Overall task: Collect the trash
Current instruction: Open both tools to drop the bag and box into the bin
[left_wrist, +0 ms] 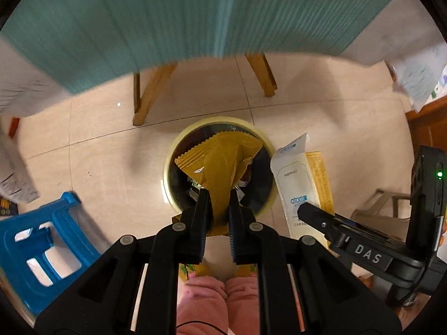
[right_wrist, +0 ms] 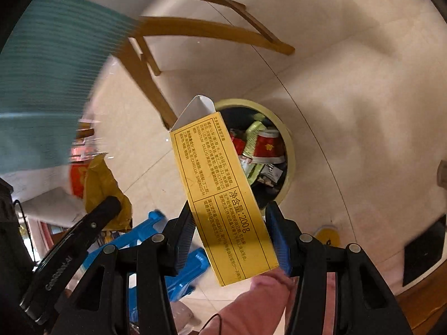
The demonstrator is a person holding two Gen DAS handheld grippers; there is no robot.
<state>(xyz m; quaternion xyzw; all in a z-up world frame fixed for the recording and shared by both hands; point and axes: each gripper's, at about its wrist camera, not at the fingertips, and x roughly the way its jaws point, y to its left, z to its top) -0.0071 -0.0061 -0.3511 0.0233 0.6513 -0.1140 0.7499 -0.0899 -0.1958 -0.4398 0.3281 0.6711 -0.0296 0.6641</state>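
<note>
My left gripper [left_wrist: 219, 195] is shut on a mustard-yellow crinkled wrapper [left_wrist: 220, 162] and holds it right above the round trash bin [left_wrist: 170, 150] with a pale yellow rim. My right gripper [right_wrist: 227, 209] is shut on a long yellow carton [right_wrist: 220, 192] with an open white flap, held just left of and above the same bin [right_wrist: 290, 150], which holds several red and green wrappers. The carton also shows in the left wrist view [left_wrist: 300, 184], to the right of the bin. The wrapper shows at the left of the right wrist view [right_wrist: 103, 184].
A teal tablecloth [left_wrist: 167, 22] hangs over a wooden-legged table [left_wrist: 151, 92] behind the bin. A blue plastic stool [left_wrist: 42, 245] stands on the tiled floor at the left. Wooden furniture [left_wrist: 427, 122] is at the right. A person's pink sleeves [left_wrist: 218, 298] are below the grippers.
</note>
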